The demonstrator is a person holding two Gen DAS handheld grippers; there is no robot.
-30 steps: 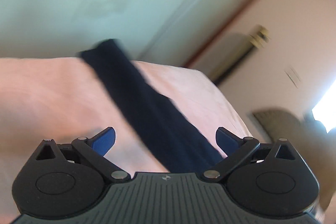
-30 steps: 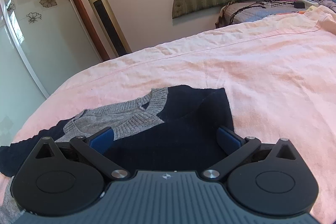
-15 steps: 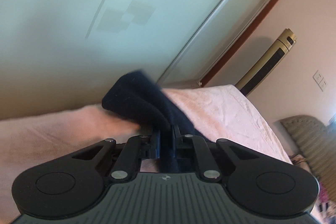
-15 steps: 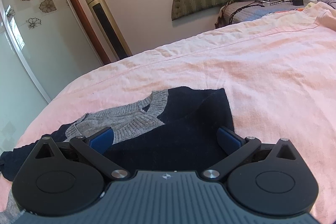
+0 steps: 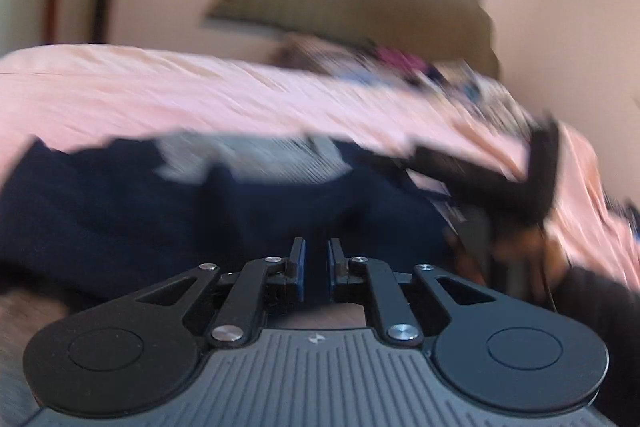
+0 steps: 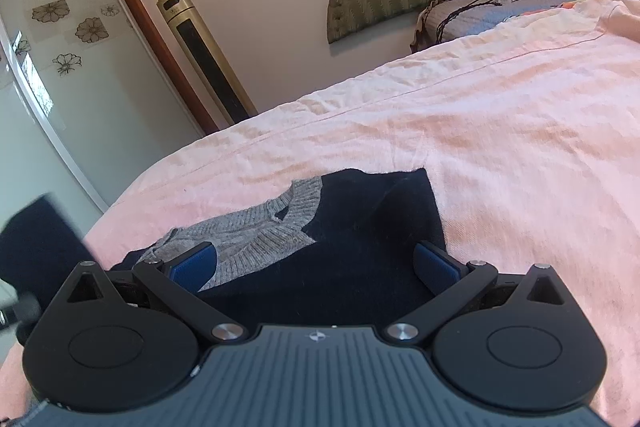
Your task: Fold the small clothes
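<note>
Pinching 1 navy-grey sweater (image 6: 360,227): left gripper (image 5: 316,259); right gripper (image 6: 316,263) spread wide; 1 pink bedsheet (image 6: 500,131).

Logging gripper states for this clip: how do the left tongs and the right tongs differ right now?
The left tongs are nearly closed, pinching dark navy fabric of the sweater; the right tongs are spread wide, holding nothing. The left view is motion-blurred; the right view is sharp. Both point over the same sweater on the pink bedsheet.

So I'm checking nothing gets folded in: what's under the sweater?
Pink bedsheet shows all around the navy and grey sweater. Whatever lies directly beneath is covered.
</note>
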